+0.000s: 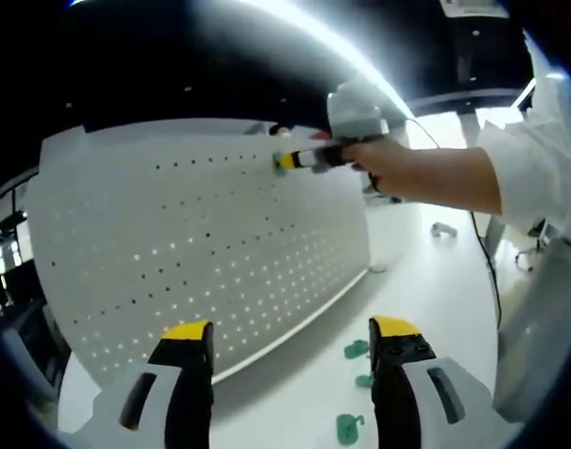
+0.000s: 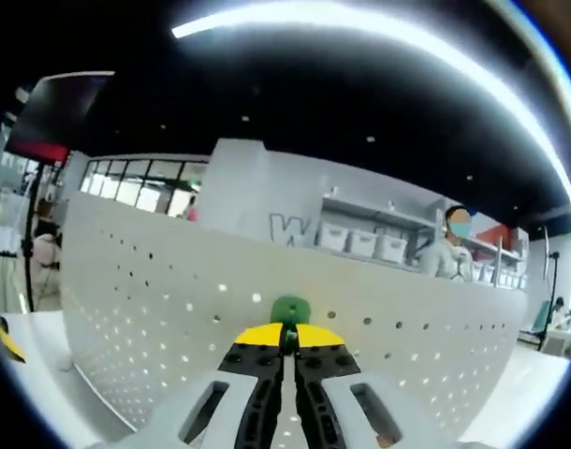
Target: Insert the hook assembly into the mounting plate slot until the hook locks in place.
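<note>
While the left gripper (image 1: pixel 290 351) hangs low over the white table (image 1: pixel 435 281) with its yellow-tipped jaws spread wide and nothing between them, the right gripper (image 1: pixel 287 161) reaches in from the right in the left gripper view, held by a hand (image 1: pixel 384 164) in a white sleeve (image 1: pixel 529 178), its tip up against the upper part of the perforated white mounting plate (image 1: pixel 201 243). That plate stands upright on the table, its rows of small holes running across it. In the right gripper view, the right gripper (image 2: pixel 287 335) has its jaws pinched nearly together on a green hook (image 2: pixel 290 310), which sits at the plate's face (image 2: pixel 173 290); whether the hook is already seated in a hole cannot be told. Three more green hooks lie loose on the table near the left gripper's right jaw: one (image 1: pixel 357 350) just beside the jaw, one (image 1: pixel 363 381) close below it, and one (image 1: pixel 348 429) nearest the camera. Beyond the plate, far off, are shelves with white bins (image 2: pixel 360 243) and a person (image 2: pixel 445 257) standing.
</note>
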Available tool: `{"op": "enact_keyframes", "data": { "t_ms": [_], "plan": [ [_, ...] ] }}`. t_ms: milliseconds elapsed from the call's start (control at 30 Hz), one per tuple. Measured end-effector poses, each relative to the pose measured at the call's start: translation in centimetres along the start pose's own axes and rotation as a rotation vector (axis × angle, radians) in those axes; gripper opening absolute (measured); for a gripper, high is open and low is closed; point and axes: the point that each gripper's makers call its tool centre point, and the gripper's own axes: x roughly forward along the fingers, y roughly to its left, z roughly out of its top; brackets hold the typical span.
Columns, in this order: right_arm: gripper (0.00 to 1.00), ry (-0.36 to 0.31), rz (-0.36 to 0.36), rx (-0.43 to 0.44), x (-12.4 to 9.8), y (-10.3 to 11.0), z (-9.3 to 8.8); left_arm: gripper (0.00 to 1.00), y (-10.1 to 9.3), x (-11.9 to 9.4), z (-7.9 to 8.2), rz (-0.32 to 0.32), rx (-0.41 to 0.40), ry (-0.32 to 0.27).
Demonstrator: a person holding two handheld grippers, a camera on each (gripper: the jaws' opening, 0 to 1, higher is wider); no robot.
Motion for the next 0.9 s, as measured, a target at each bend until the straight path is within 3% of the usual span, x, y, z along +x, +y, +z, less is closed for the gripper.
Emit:
{"op": "enact_keyframes", "data": {
  "t_ms": [900],
  "plan": [
    [0.03, 0.029, 0.01, -0.01, 0.0, 0.19, -0.74, 0.69, 0.13, 0.09, 0.24, 0.002, -0.003, -0.008]
  ]
}}
